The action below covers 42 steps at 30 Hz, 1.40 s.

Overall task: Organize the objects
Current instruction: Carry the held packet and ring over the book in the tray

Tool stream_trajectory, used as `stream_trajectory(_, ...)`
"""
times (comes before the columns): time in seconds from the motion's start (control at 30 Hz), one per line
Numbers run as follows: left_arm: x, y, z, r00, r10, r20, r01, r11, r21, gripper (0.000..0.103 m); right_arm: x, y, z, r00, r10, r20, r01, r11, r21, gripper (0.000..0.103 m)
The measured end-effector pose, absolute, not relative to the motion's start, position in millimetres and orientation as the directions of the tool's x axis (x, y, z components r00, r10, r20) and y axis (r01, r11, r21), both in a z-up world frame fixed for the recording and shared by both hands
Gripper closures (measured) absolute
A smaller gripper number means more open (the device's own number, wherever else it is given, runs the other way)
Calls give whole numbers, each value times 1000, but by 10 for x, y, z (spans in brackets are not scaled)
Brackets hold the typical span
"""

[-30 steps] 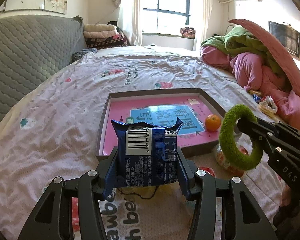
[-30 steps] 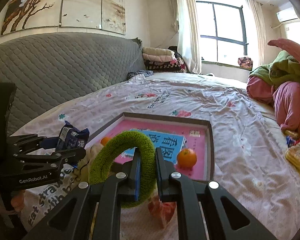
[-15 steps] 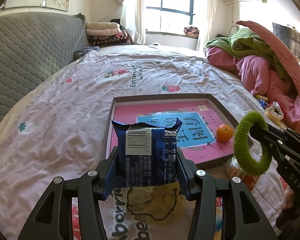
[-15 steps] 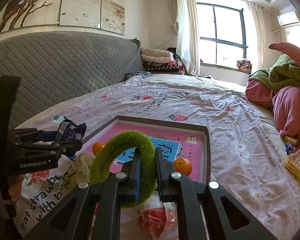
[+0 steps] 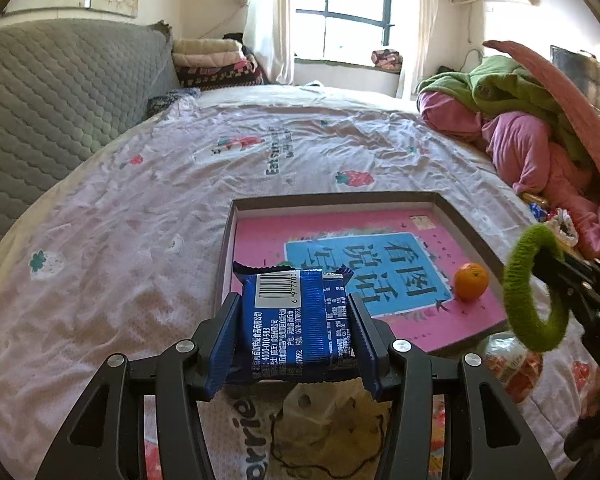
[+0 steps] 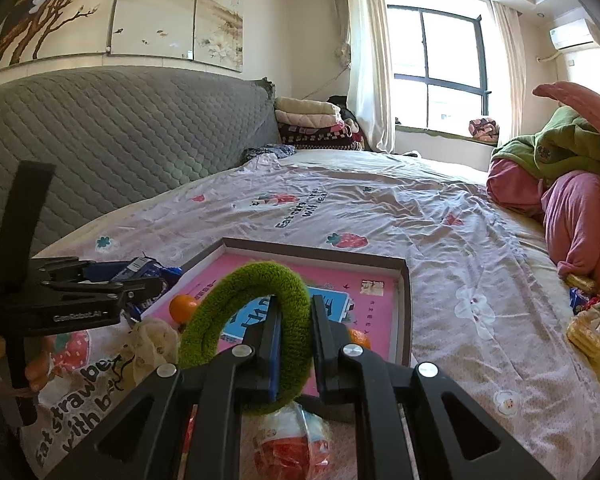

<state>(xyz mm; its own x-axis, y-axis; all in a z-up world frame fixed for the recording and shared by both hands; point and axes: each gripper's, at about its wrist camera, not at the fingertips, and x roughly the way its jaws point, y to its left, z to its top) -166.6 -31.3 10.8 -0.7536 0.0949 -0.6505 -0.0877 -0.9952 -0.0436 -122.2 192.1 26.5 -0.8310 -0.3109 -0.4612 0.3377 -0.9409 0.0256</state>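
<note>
My left gripper (image 5: 294,320) is shut on a blue snack packet (image 5: 296,320), held upright above the near left corner of a shallow box tray (image 5: 328,197) with a pink floor. My right gripper (image 6: 294,320) is shut on a green fuzzy ring (image 6: 240,304), held above the tray's near edge (image 6: 406,312). The ring also shows at the right of the left wrist view (image 5: 532,288). An orange (image 5: 471,281) lies in the tray's near right part. A second orange (image 6: 182,307) lies in its near left part.
The tray lies on a bed with a strawberry-print sheet (image 5: 140,220). A red-and-clear snack bag (image 6: 292,446) and a crumpled pale wrapper (image 6: 152,338) lie in front of the tray. Pink and green bedding (image 5: 540,132) is piled at the right. A grey headboard (image 6: 120,140) stands left.
Both grippers have moved forward toward the tray, each still holding its object. The tray and oranges look larger and closer.
</note>
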Motion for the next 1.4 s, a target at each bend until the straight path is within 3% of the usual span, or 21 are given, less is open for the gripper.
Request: stream_trajectory(1.4, -2179, -430, -247, -681, 121, -722, -93, -993, -78, 49, -1757, 1796, -133, -752, -262, -606, 345, -938, -23, 89)
